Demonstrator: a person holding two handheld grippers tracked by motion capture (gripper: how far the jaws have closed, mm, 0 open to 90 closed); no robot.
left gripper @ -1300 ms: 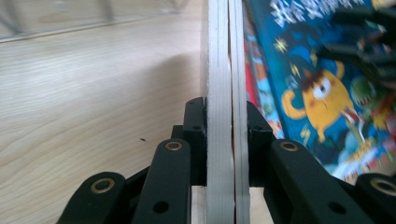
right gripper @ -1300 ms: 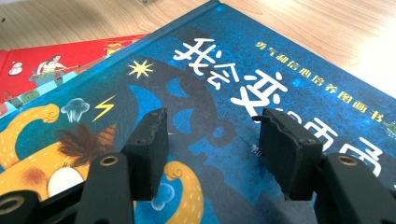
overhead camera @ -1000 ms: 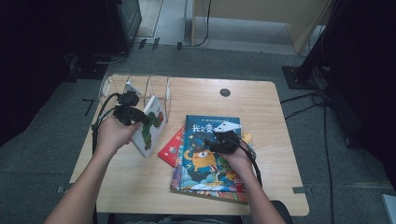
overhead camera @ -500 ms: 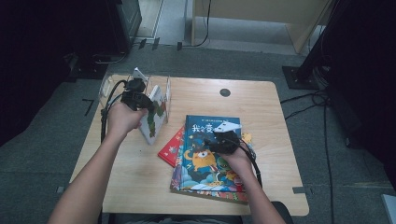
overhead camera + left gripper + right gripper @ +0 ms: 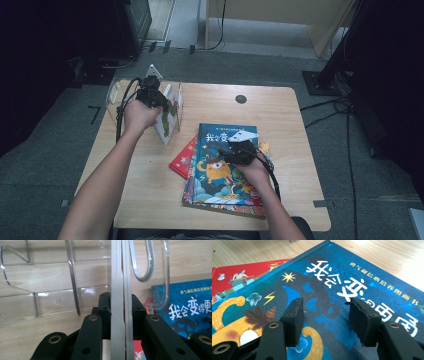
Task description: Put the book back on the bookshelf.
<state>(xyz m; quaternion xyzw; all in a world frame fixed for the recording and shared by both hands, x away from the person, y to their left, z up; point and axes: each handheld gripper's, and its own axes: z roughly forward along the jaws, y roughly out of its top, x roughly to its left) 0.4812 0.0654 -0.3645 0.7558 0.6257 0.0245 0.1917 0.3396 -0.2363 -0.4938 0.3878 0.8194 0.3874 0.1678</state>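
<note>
Holding a thin picture book [image 5: 167, 112] upright in my left gripper [image 5: 121, 302], I have the jaws clamped on its edge, one on each cover, as the left gripper view shows. I judge it light and stiff enough to stay flat, though its glossy covers could slip, so gripping near the middle of the edge seems best. It stands at the clear rack [image 5: 116, 97] at the table's [image 5: 280, 105] far left corner, entering a slot between the clear dividers [image 5: 73, 277]. I see no other book in the rack's slots. My right gripper [image 5: 325, 317] rests over the blue book [image 5: 342, 285] atop the stack, jaws apart and gripping nothing. A red book [image 5: 182, 160] pokes out beneath.
</note>
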